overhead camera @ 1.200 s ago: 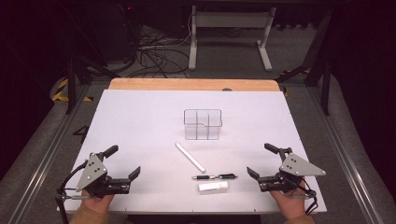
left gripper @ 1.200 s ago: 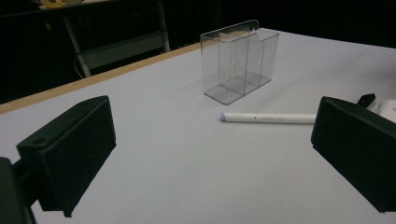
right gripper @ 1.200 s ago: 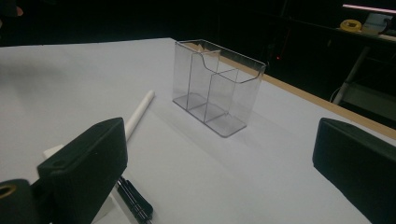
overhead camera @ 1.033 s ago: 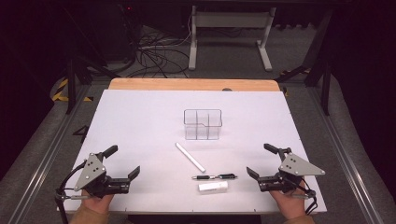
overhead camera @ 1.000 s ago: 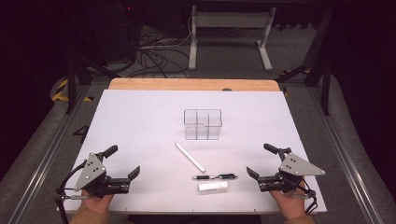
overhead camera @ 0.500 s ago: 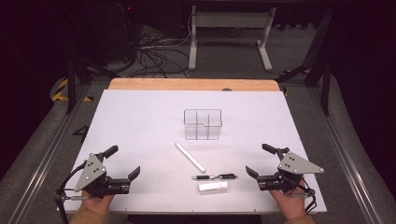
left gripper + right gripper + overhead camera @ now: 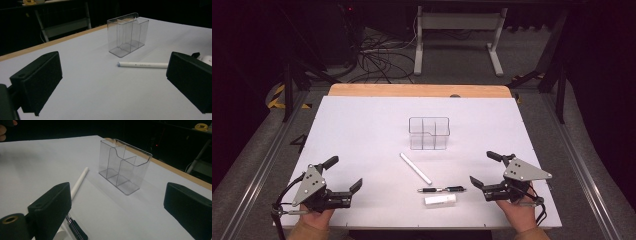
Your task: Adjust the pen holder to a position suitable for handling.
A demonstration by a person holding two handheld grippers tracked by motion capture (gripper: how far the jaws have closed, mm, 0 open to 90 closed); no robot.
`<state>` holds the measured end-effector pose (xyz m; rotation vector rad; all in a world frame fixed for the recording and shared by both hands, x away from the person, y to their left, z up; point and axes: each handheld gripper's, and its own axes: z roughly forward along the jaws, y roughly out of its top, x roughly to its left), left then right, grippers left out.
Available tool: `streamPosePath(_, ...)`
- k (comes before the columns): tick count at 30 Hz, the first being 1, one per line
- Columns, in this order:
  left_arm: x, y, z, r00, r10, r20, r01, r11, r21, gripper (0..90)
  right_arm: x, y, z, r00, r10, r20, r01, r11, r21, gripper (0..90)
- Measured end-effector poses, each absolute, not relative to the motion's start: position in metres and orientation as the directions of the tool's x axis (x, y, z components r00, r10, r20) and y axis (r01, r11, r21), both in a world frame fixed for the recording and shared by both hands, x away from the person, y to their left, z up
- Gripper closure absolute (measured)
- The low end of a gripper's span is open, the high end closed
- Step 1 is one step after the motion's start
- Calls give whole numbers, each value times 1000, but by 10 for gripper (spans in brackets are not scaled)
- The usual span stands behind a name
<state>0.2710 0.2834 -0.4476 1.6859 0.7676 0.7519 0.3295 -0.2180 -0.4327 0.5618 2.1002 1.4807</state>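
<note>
the desk [image 7: 362, 130] has a white top with a strip of bare wood along its far edge. a clear plastic holder [image 7: 429, 133] with compartments stands upright near the middle. in front of it a white pen [image 7: 415, 168] lies at a slant, then a black pen [image 7: 442, 189], and nearest the front edge a short white tube [image 7: 440, 200], each apart from the others.

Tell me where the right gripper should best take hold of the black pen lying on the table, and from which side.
Probably mid-barrel, from straight above. The black pen lies flat on the white table, so only its top and sides are free. It points roughly left-right, so the jaws should close across it, front to back. The short white tube lies close on the near side, leaving little room there. The right gripper is open and nearest.
</note>
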Motion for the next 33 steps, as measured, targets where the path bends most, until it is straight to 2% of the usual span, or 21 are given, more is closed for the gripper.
streamPosePath(16,271,283,-448,592,800,99,117,-207,971,10,348,-181,-421,-848,508,-153,61,380,923,78)
streamPosePath(28,272,284,-448,591,801,97,120,-207,971,12,355,-154,-414,-880,445,-169,33,412,911,78)
streamPosePath(33,273,285,-448,590,802,94,128,-208,970,13,357,-138,-410,-904,407,-130,43,388,921,78)
